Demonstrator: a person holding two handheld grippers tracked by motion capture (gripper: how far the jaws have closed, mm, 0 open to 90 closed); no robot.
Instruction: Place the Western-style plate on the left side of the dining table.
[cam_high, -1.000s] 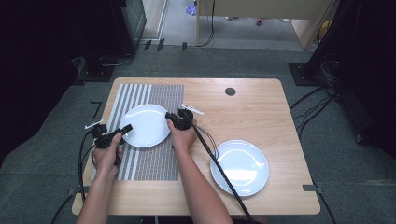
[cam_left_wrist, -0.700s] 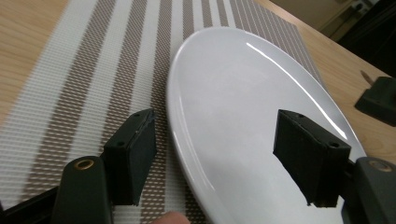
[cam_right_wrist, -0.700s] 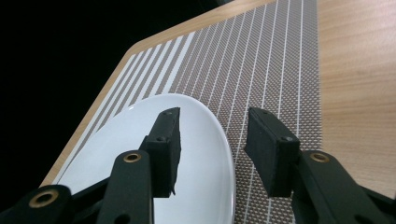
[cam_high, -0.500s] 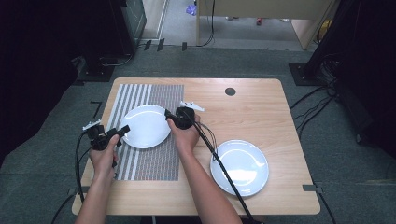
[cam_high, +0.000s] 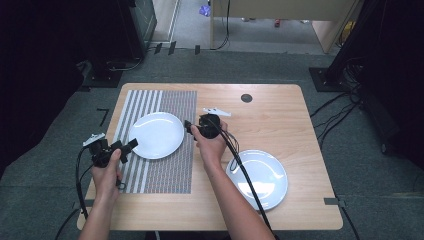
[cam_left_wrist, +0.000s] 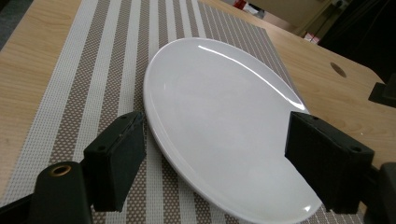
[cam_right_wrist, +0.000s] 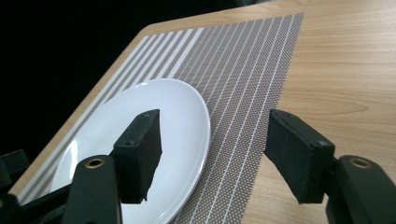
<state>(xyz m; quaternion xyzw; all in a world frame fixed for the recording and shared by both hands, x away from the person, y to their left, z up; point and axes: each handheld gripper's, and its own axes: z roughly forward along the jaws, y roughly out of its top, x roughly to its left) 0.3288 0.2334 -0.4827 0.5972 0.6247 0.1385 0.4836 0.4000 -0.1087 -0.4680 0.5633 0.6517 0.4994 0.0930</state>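
Plate (cam_high: 155, 135) rim free; both grippers (cam_high: 131, 146) (cam_high: 188, 126) open, clear.

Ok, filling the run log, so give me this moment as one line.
left gripper: open, jaws just opening | right gripper: open, jaws just opening | round white plate: lying on striped woven placemat, released

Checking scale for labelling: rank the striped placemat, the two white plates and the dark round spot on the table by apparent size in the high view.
1. striped placemat
2. the two plates: plate on the mat and plate on the bare wood look about alike, so unranked
3. dark round spot
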